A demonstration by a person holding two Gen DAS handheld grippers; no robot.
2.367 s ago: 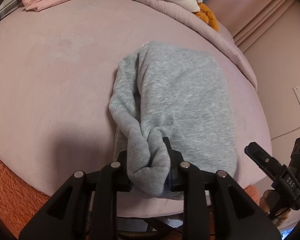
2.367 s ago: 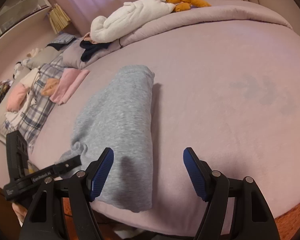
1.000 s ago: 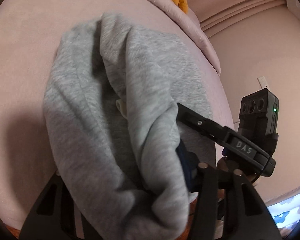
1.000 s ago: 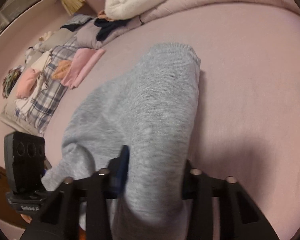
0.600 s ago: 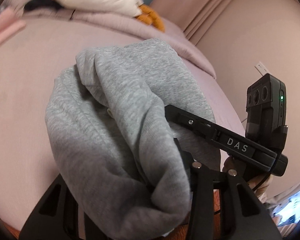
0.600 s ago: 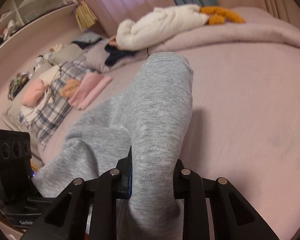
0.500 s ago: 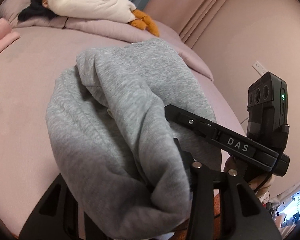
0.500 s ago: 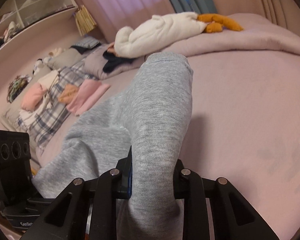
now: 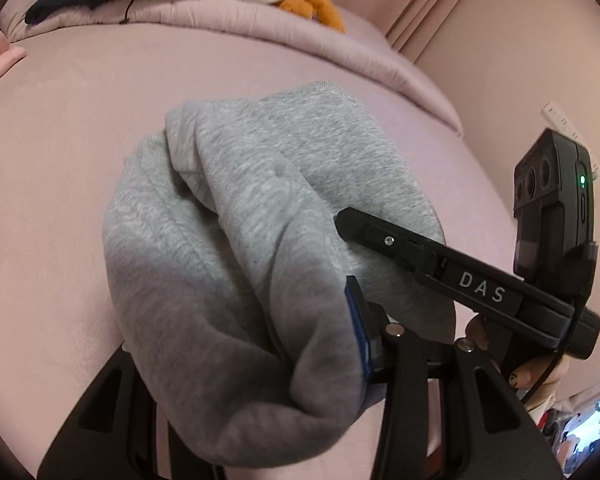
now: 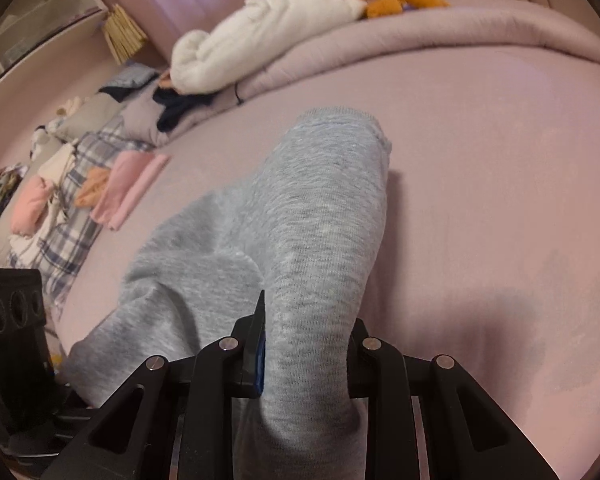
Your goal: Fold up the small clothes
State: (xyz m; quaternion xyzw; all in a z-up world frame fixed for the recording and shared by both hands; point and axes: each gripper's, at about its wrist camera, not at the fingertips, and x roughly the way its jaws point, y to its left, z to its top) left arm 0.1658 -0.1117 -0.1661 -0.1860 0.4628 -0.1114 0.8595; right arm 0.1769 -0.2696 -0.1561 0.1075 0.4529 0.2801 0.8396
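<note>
A grey sweat garment (image 9: 260, 208) is bunched lengthwise and lifted at its near end over the pink bed (image 9: 60, 120). My left gripper (image 9: 240, 320) is shut on a thick wad of it; the cloth hides the left finger, and the blue pad (image 9: 358, 328) of the other presses its side. In the right wrist view my right gripper (image 10: 306, 328) is shut on the garment's (image 10: 324, 208) other near edge, the cloth rising between both fingers. The right gripper (image 9: 440, 260) sits close beside the left, its finger against the cloth. The garment's far end rests on the mattress.
A white plush roll (image 10: 260, 36) with an orange piece lies on the folded duvet (image 10: 460, 28) at the far side. Folded pink clothes (image 10: 128, 188) and a plaid blanket (image 10: 72, 220) lie at the left. A wall with a socket (image 9: 556, 116) stands at the right.
The right gripper, open beside the flat garment at first, has shut on it. Both grippers have since lifted its near end and carried it over the bed, and both views now tilt further down.
</note>
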